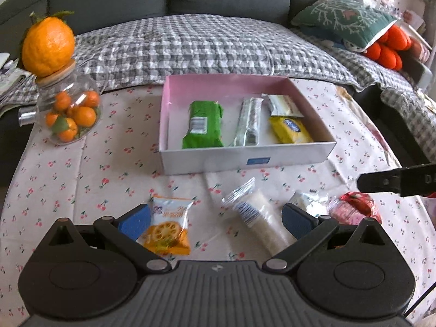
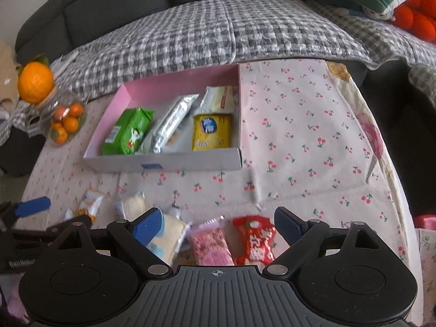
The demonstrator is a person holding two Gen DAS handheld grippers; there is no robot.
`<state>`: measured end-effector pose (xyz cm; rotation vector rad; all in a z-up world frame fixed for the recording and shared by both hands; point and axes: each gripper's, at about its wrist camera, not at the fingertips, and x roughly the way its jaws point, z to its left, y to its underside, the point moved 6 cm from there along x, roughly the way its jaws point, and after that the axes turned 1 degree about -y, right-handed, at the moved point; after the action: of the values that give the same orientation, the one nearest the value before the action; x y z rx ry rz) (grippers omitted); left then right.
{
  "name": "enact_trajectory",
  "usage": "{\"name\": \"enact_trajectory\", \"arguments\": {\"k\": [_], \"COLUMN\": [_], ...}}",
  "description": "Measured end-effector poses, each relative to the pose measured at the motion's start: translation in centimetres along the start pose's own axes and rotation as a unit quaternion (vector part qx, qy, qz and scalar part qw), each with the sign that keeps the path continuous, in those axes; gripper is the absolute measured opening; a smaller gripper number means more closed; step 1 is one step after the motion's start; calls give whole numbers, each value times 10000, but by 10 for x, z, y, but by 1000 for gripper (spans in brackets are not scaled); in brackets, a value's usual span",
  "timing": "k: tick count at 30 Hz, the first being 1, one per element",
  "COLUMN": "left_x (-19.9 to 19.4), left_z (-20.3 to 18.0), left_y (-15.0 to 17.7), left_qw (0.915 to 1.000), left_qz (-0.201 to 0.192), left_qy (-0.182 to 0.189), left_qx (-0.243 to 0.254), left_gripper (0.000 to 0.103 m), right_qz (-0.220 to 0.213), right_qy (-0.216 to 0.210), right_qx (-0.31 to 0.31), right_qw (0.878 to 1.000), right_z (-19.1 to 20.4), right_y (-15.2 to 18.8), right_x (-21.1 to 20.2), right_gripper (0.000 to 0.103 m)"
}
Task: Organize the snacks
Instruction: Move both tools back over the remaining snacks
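Note:
A shallow white box with a pink inside stands mid-table. It holds a green packet, a silver bar, a yellow packet and a pale packet. My left gripper is open and low over the cloth. An orange lotus-root packet lies by its left pad and a clear rice-cracker packet by its right one. My right gripper is open too. A pink packet and a red packet lie between its fingers, untouched, with a pale yellow packet under the left pad.
A glass jar of small oranges with a big orange on its lid stands at the table's left. Behind the cherry-print cloth runs a sofa with a checked blanket. The table edge curves off at the right.

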<state>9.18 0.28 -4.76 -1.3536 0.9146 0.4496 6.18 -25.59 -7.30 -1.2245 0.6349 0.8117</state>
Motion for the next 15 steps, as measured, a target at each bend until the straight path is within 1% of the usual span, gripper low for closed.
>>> {"name": "enact_trajectory", "arguments": {"k": [2, 5, 7, 10, 12, 13, 14, 15], "left_x": [-1, -2, -1, 3, 5, 6, 7, 8], "left_z": [0, -9, -18, -33, -41, -44, -46, -48], "left_y": [5, 12, 17, 24, 26, 27, 28, 29], "left_qw": [10000, 9998, 9994, 9983, 9975, 9972, 9969, 9967], "left_qz": [22, 14, 22, 98, 136, 150, 160, 169], "left_qy": [62, 204, 299, 472, 533, 556, 577, 594], "left_qx": [-37, 46, 143, 338, 440, 477, 508, 527], "left_gripper": [102, 102, 100, 95, 89, 88, 85, 84], "right_qz": [69, 165, 203, 201, 185, 189, 203, 225], "right_qy": [-36, -184, -385, -579, -657, -671, -670, -653], "right_qx": [-56, -123, -155, -285, -381, -420, -444, -455], "right_qw": [10000, 9996, 9989, 9977, 9969, 9967, 9966, 9966], "right_z": [-3, -6, -6, -4, -4, -4, -5, -6], "right_y": [6, 18, 25, 35, 39, 40, 41, 43], "right_x": [0, 1, 1, 1, 0, 1, 1, 3], "right_gripper": [92, 92, 92, 89, 80, 73, 68, 67]}}
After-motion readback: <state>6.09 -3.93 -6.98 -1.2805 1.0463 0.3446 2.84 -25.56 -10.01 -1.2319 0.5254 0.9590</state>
